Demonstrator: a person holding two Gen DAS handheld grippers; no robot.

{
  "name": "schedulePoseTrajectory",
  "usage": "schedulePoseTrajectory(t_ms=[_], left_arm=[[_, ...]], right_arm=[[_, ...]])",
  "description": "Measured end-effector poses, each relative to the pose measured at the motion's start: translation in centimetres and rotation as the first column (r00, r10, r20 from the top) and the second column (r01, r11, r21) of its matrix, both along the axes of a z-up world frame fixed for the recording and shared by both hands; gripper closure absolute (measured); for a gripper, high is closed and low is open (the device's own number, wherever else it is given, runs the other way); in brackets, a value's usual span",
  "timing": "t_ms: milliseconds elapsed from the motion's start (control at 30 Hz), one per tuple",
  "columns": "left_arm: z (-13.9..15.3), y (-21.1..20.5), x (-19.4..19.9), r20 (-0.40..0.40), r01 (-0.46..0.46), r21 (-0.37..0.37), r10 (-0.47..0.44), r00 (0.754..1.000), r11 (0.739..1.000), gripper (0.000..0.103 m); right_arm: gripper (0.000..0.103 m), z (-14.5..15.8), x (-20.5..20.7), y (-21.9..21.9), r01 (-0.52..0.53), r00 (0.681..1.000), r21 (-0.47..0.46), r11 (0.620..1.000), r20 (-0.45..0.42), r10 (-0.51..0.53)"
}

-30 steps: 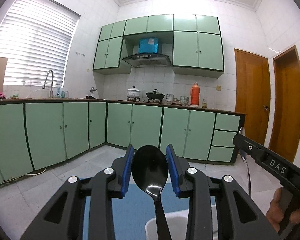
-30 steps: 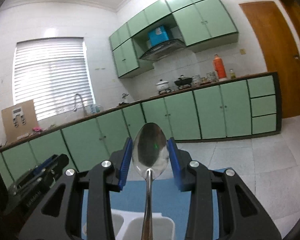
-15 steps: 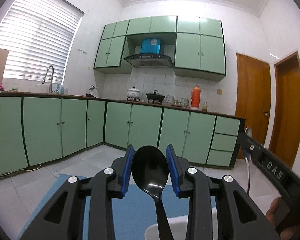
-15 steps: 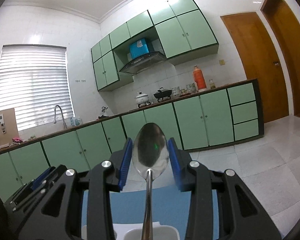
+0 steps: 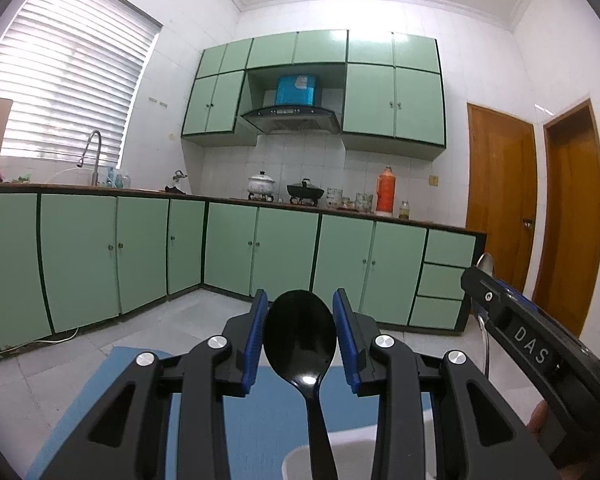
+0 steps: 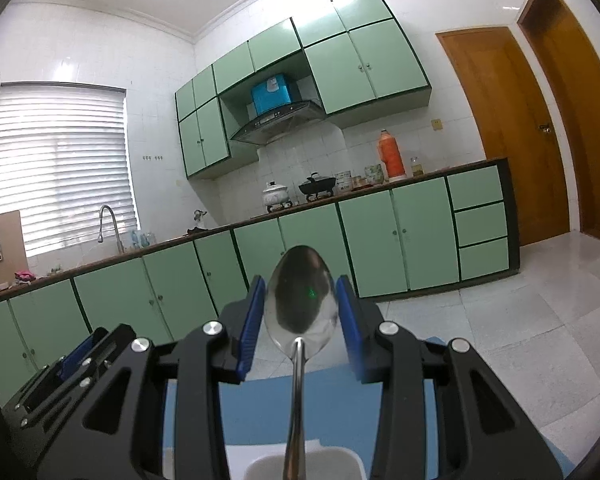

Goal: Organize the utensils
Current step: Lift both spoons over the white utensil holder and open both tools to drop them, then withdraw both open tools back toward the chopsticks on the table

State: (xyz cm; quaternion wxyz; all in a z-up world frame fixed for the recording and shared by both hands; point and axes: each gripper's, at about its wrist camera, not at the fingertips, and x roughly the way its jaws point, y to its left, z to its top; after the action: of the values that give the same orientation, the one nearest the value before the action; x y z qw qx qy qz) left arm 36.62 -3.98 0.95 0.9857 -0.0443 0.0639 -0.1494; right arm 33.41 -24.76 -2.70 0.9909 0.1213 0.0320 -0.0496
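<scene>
2 spoons, 1 per gripper. Left gripper (image 5: pixel 300 338) clamped narrow on black spoon (image 5: pixel 300 340), bowl up. Right gripper (image 6: pixel 302 320) clamped on steel spoon (image 6: pixel 300 304). Both handles cut off at frame bottom, over white bin (image 6: pixel 268 466) on blue mat (image 5: pixel 260 412). Bin compartments hard to count.

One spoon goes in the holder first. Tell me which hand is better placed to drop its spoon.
Probably right. Its tongs grip the metal spoon with the handle over the white holder compartment. The left tongs' black spoon also hangs over the holder, less centred.
</scene>
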Motion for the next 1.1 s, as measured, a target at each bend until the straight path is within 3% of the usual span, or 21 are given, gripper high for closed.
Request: schedulePoseTrajectory(t_ms=[400, 500, 667, 1100], left_arm=[[-1.0, 0.4, 0.0, -0.051, -0.009, 0.023, 0.01, 0.999, 1.0, 0.068], [-0.9, 0.5, -0.1, -0.062, -0.014, 0.018, 0.015, 0.998, 1.0, 0.056], [-0.8, 0.9, -0.6, -0.077, -0.023, 0.004, 0.023, 0.997, 1.0, 0.046], [-0.7, 1.9, -4.9, -0.092, -0.061, 0.026, 0.063, 0.994, 0.998, 0.03]], right_arm=[[0.065, -1.5, -0.3, -0.9, -0.059, 0.996, 0.077, 0.995, -0.055, 0.063], [0.061, -1.6, -0.6, -0.8, -0.068, 0.995, 0.083, 0.994, -0.072, 0.074], [0.051, -1.3, -1.5, -0.9, -0.077, 0.993, 0.086, 0.993, -0.078, 0.084], [0.043, -0.8, -5.7, -1.7, -0.075, 0.988, 0.039, 0.996, -0.129, 0.079]])
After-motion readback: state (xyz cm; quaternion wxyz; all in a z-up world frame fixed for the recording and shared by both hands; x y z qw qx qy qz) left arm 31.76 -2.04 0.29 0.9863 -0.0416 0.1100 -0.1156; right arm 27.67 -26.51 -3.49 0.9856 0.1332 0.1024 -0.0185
